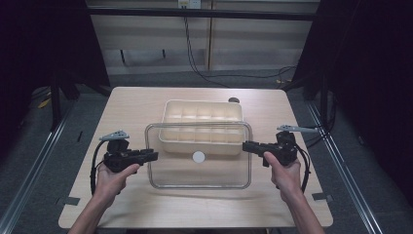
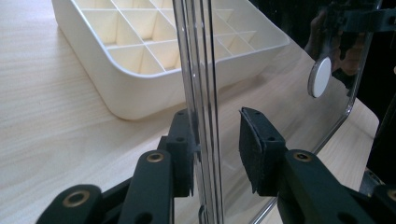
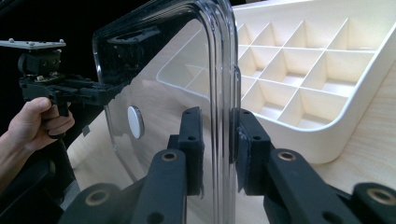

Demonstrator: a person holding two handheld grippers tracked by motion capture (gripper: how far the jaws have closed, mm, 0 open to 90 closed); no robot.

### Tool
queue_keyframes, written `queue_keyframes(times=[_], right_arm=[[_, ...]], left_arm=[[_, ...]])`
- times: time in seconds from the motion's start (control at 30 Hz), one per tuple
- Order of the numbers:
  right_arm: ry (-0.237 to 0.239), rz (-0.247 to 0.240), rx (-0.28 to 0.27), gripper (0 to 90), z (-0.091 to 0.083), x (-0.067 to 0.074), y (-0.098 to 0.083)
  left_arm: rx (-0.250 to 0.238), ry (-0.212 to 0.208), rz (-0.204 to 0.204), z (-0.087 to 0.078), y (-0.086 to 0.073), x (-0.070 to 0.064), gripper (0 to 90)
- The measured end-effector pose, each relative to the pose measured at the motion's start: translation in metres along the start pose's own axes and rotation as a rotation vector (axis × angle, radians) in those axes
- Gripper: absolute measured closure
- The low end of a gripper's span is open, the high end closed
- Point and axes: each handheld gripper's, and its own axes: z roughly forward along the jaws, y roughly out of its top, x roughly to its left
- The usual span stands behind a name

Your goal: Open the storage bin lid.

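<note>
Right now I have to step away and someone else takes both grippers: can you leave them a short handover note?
Left gripper: shut on the clear lid, on its left edge.
Right gripper: shut on the same lid, on its right edge.
The lid, with a white round knob, is carried between both grippers, its far edge overlapping the cream compartment tray on the wooden table.
Done: lid gripped on both sides.
Left: probably line it up over the tray, lower it, release.
</note>
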Motion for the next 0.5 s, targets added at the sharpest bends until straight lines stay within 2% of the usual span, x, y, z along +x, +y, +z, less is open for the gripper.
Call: queue_keyframes(times=[0.17,0.27,0.43,0.5], right_arm=[[0.018,0.018,0.006,74.9,0.001,0.002,-0.006],[0.023,0.024,0.004,74.9,0.0,0.004,-0.01],[0.027,0.032,0.021,74.8,-0.001,0.006,-0.018],[0.028,0.037,0.032,74.8,-0.001,0.007,-0.022]], left_arm=[[0.006,0.004,-0.002,-0.007,-0.003,-0.004,66.7],[0.003,-0.008,0.014,-0.012,-0.006,-0.005,67.3],[0.021,-0.004,0.008,-0.014,-0.013,-0.008,67.5],[0.045,-0.007,-0.004,-0.014,-0.015,-0.008,67.4]])
